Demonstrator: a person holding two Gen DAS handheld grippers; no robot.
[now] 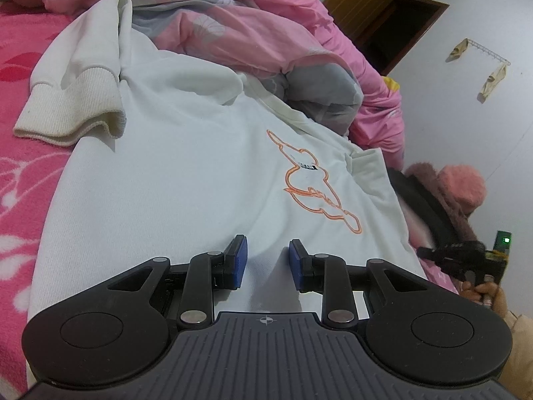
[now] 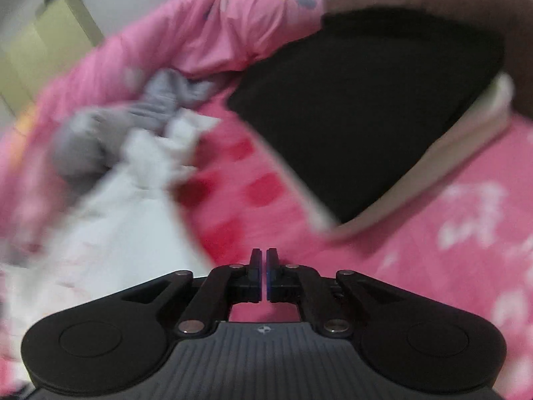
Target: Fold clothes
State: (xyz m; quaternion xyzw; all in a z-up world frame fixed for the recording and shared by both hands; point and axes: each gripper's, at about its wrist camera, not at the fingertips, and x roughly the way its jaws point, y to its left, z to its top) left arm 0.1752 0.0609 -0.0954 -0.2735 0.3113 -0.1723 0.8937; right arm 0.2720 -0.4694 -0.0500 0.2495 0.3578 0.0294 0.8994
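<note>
White fleecy sweatshirt (image 1: 186,173) is spread front-up on the pink blanket (image 1: 20,173), orange outline print showing, so the body is basically laid out ready for folding. One sleeve (image 1: 80,80) is already flopped across the shoulder with its ribbed cuff bunched up, which looks like the first fold-in.

The left gripper (image 1: 266,260) sits low over the hem end, jaws partly spread with just flat cloth under the gap. No fold pinched that I can see, so I'd guess it's pinning the shirt so it won't slide.

The right gripper (image 2: 265,266) is over bare blanket beside the shirt's edge, jaws nearly pressed together, nothing between them. That view is blurry. A black garment (image 2: 359,106) lies near, apart from the shirt. The pink quilt (image 1: 253,26) is heaped behind, crowding the collar end, so folding room is tight.
</note>
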